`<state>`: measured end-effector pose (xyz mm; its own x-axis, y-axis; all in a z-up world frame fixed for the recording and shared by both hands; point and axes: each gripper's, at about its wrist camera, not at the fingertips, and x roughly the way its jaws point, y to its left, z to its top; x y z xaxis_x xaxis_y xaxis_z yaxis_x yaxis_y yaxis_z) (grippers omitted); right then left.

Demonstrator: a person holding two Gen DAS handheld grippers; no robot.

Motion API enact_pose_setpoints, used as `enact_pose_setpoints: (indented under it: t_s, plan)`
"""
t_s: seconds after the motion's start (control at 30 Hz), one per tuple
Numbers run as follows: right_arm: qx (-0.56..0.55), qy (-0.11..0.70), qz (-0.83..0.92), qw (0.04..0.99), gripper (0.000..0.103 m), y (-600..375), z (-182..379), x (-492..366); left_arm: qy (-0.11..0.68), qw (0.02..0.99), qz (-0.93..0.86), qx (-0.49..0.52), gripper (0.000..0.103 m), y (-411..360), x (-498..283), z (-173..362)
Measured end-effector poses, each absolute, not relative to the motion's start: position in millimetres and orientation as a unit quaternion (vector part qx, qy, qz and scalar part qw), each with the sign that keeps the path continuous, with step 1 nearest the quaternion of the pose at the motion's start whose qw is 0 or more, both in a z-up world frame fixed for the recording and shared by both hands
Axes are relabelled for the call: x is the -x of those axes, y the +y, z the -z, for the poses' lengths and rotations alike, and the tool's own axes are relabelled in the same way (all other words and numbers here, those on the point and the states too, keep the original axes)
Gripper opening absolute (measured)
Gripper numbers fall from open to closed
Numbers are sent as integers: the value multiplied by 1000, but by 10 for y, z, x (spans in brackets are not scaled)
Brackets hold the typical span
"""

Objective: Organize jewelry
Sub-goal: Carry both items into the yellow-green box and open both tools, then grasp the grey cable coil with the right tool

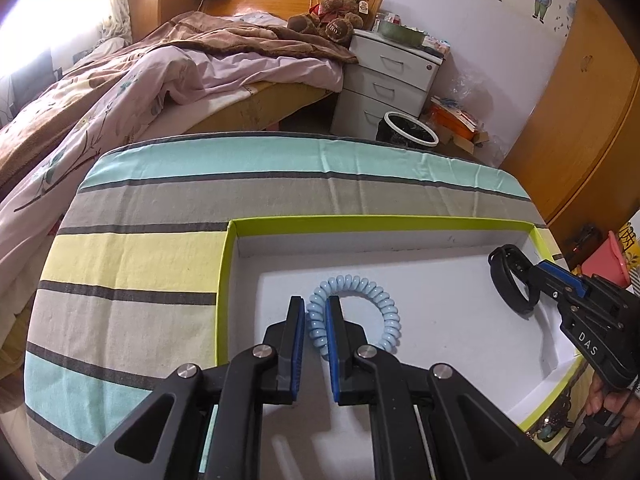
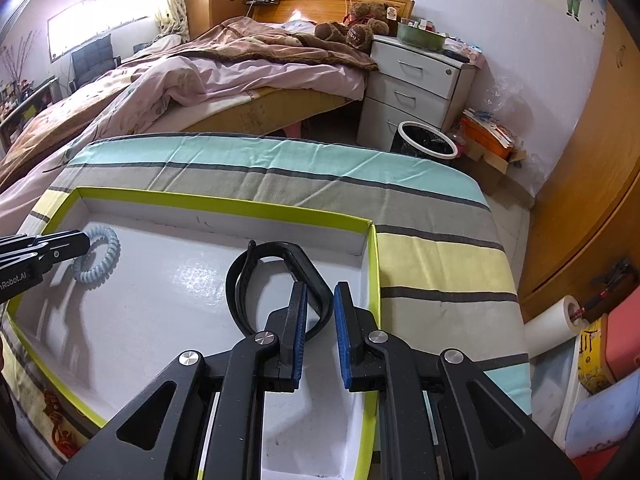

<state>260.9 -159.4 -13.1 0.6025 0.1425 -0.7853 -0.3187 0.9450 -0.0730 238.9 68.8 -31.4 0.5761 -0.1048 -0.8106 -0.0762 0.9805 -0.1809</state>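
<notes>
Pale blue, the coil bracelet point(image 1: 352, 312) lies in the white tray point(image 1: 384, 222), its near loop pinched between the blue pads of the left hand-held gripper point(image 1: 316, 320), jaws narrow. To that gripper's right, the right hand-held gripper point(image 2: 320, 308) clamps the black band point(image 2: 276, 280), which rests in the tray by the right wall. The tray sits on a striped cloth point(image 1: 160, 208) covering the tabletop.

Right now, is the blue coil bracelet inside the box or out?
Inside: the coil bracelet hangs within the green-rimmed box, pinched by the left tongs.
</notes>
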Motion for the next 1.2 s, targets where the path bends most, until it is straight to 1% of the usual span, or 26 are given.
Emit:
enact_pose_setpoints:
  t_s: [0.13, 0.17, 0.23, 0.3, 0.43, 0.6, 0.8, 0.93, 1.0, 1.07, 1.1, 1.2]
  plan:
    - [103, 424, -132, 890, 14, -1583, 139, -2595, 459, 883, 8, 102, 10, 697, -2389, 309]
    - [104, 424, -132, 890, 14, -1578, 136, -2595, 459, 883, 6, 103, 12, 699, -2394, 303]
    - [102, 423, -132, 891, 14, -1585, 126, -2591, 458, 883, 2, 101, 16, 695, -2372, 293]
    - [96, 420, -135, 892, 15, -1602, 99, -2571, 456, 884, 4, 107, 26, 705, -2340, 268]
    - [85, 405, -147, 899, 20, -1669, -19, -2479, 444, 889, 17, 110, 29, 688, -2213, 149]
    - [63, 385, -159, 907, 21, -1825, -200, -2261, 416, 902, 35, 114, 39, 619, -1924, -88]
    - [28, 374, -178, 910, 26, -2084, -345, -1874, 393, 910, 47, 124, 41, 584, -1473, -266]
    - [9, 375, -190, 907, 27, -2253, -366, -1626, 391, 909, 51, 138, 46, 574, -1197, -254]
    - [-3, 380, -196, 904, 28, -2329, -338, -1545, 393, 906, 56, 146, 47, 564, -1073, -223]
    - [-11, 384, -190, 904, 35, -2415, -306, -1440, 397, 903, 57, 152, 47, 564, -926, -180]
    - [-14, 386, -188, 903, 42, -2433, -291, -1400, 397, 903, 57, 156, 47, 562, -864, -159]
    - [-18, 388, -193, 901, 43, -2473, -240, -1235, 397, 903, 59, 152, 47, 543, -700, -114]
